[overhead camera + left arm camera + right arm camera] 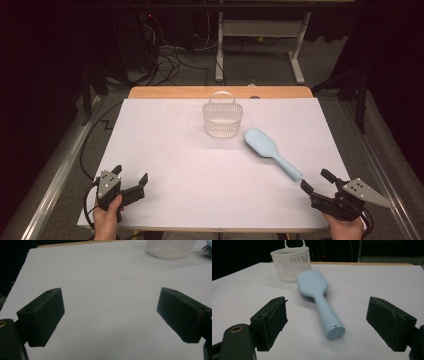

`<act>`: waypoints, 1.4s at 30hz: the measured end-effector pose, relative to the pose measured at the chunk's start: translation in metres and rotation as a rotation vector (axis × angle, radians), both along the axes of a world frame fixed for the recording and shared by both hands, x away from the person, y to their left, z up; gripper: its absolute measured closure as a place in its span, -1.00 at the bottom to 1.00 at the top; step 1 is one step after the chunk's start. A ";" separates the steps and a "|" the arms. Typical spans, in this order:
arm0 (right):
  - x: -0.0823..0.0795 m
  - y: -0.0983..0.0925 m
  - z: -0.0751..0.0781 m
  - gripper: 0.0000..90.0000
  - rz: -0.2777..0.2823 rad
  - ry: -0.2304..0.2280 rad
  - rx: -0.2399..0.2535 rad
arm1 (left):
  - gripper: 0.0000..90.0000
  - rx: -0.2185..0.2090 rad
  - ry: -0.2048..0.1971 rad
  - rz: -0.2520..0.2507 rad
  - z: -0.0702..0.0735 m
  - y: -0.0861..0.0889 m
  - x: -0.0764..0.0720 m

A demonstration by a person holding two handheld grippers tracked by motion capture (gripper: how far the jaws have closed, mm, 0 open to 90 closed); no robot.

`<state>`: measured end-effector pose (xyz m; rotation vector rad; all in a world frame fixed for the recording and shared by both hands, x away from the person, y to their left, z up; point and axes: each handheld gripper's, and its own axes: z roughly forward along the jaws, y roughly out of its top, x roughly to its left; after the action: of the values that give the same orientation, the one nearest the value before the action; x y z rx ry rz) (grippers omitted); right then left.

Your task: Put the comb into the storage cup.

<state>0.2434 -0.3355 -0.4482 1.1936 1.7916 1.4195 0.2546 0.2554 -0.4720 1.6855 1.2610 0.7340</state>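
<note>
Brush [270, 151], pale blue, lies bristles down on the white worktop [165, 150], so its bristles show as a dark fringe under the head in the right gripper view; in the left gripper view a sliver of it is cut off at the edge. Its handle end lies just ahead of the right tool [315, 183], between the spread jaws, untouched. The head lies just beside the basket [223, 119]. The left tool [131, 181], released too, holds nothing, well apart from the brush.

Light falls from above on the white worktop [200, 165], bright against a dark, murky room. Shadows under the basket [223, 120] and hairbrush [270, 150] are soft, and all views look slightly grainy.
</note>
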 end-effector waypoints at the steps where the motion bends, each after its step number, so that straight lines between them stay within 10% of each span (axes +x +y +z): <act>1: 0.000 0.000 0.000 -0.62 -0.001 -0.002 -0.002 | -0.81 -0.001 0.000 -0.001 0.000 0.000 0.000; 42: 0.019 0.016 0.005 -0.62 0.056 -0.010 -0.008 | -0.73 0.006 -0.007 -0.008 -0.001 -0.003 0.000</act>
<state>0.2620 -0.3193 -0.4429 1.1381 1.8355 1.4460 0.2550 0.2526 -0.4729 1.6911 1.2478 0.7387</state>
